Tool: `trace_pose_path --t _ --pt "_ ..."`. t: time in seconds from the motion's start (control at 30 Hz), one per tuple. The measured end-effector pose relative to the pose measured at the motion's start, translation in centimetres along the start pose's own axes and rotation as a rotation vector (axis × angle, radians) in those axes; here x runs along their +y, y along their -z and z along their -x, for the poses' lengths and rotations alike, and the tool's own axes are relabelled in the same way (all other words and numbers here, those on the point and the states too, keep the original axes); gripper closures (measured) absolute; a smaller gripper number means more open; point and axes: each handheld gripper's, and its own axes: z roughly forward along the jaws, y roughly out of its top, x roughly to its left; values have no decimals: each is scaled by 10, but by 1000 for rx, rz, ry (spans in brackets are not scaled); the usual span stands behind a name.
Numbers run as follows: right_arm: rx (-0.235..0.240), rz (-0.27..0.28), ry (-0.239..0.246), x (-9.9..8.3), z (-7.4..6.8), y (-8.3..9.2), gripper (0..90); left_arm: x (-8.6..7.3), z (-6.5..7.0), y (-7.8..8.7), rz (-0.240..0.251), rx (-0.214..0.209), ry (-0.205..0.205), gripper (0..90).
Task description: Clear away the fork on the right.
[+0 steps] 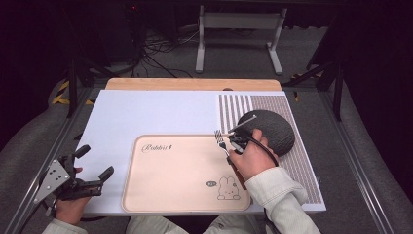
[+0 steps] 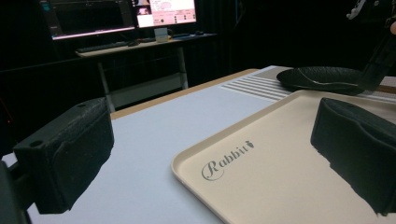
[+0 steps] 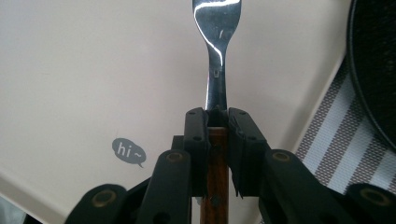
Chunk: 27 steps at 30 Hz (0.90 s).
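The fork [image 3: 215, 56] is gripped by the right claw [image 3: 217, 122] above the tray [image 1: 160, 192], not yet set down; the left claw [image 2: 210, 154] is held open, empty.

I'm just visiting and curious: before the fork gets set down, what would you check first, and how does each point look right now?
1. Fork gripped firmly: ok, right gripper jaws clamp its wooden handle.
2. Fork over the tray: ok, tines above its upper right corner.
3. Landing spot free: ok, nothing lies on the beige surface there.
4. Dark plate clear of the fork: ok, it sits beside the tray on the striped mat.
5. Left gripper out of the way: ok, open at the table's left edge.
6. Height above tray: cannot tell.
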Motion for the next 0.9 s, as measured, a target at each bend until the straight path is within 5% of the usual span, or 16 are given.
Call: trace_pose_path --t 0.9 --pt "11 -79 -16 -4 -2 -37 787 0 0 -1 1 3 -1 1"
